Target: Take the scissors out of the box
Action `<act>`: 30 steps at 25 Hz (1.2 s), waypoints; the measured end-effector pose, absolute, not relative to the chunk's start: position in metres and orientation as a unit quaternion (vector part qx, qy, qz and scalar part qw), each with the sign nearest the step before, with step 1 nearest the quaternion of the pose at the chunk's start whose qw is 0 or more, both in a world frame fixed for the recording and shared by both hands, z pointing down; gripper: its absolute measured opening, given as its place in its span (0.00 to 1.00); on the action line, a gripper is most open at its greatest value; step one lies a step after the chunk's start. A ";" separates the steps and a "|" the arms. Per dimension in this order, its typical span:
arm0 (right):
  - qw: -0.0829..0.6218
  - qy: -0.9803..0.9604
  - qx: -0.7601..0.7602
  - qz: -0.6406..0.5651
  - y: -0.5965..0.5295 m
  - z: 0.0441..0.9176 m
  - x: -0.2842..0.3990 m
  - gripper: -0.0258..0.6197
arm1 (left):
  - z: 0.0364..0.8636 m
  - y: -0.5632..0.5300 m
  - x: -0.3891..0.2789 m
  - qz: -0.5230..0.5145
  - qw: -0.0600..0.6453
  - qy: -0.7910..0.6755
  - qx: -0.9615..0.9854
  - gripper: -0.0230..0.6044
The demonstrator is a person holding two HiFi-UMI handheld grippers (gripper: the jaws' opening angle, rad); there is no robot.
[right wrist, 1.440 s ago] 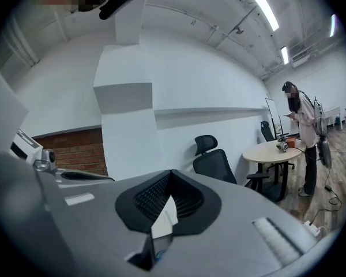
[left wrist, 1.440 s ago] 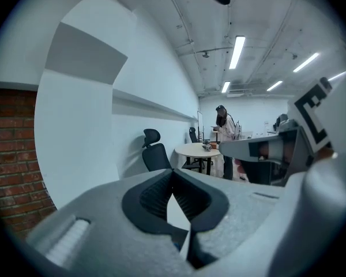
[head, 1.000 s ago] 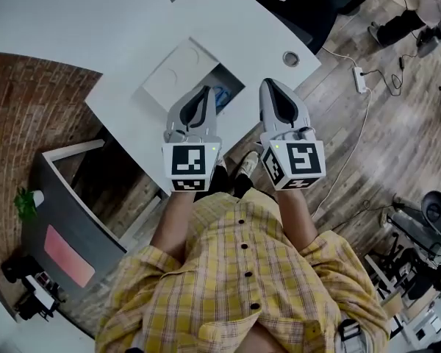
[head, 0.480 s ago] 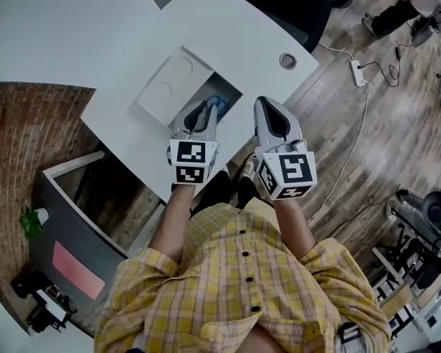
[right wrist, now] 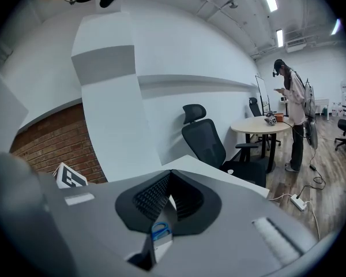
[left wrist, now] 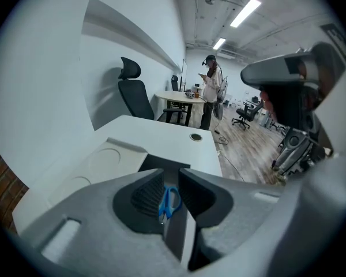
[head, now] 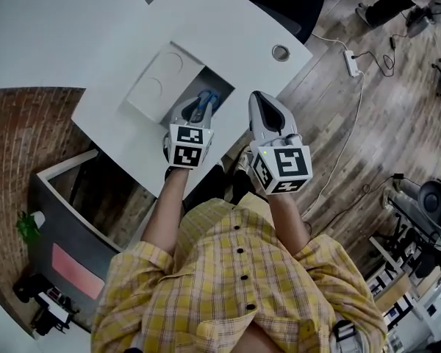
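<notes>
An open white box [head: 219,87] lies on the white table [head: 95,20], its lid [head: 159,84] folded back to the left. Blue-handled scissors [head: 209,98] lie in the box's dark inside. My left gripper [head: 198,107] points steeply down into the box, right over them. In the left gripper view its jaws [left wrist: 170,175] are opening, and the scissors [left wrist: 169,201] show in the gap, untouched by either pad. My right gripper [head: 260,101] hovers just right of the box with its tips together [right wrist: 170,178] and nothing held. The scissors [right wrist: 160,232] show below it.
A round cable hole [head: 281,52] sits in the table near its far right corner. The table's front edge runs just under both grippers. A black office chair [left wrist: 136,94], a round table [left wrist: 181,98] and a standing person [left wrist: 210,88] are beyond the desk. A power strip [head: 348,63] lies on the wood floor.
My left gripper has dropped down into the box, tipped steeper, and its jaws have parted. My right gripper has sunk a little beside the box.
</notes>
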State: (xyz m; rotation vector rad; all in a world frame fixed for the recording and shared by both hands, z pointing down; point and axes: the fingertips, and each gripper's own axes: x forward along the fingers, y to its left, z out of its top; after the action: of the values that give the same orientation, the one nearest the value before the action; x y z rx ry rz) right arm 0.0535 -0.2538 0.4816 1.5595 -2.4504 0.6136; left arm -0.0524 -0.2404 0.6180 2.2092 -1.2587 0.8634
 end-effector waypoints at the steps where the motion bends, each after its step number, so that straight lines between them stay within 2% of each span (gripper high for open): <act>1: 0.087 -0.822 0.523 0.207 -0.254 0.483 0.053 0.05 | 0.622 -0.240 -0.052 0.317 0.229 -0.454 0.800 0.15; 13: 0.093 -0.822 0.520 0.212 -0.259 0.489 0.048 0.05 | 0.662 -0.253 -0.043 0.364 0.229 -0.415 0.802 0.18; 30: 0.098 -0.815 0.525 0.225 -0.269 0.501 0.054 0.05 | 0.722 -0.257 -0.035 0.435 0.274 -0.352 0.782 0.21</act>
State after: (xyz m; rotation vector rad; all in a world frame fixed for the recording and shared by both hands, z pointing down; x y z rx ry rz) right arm 0.0538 -0.2691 0.5012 1.5532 -2.4126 0.6672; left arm -0.0347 -0.2572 0.7224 2.1044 -0.9459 1.1705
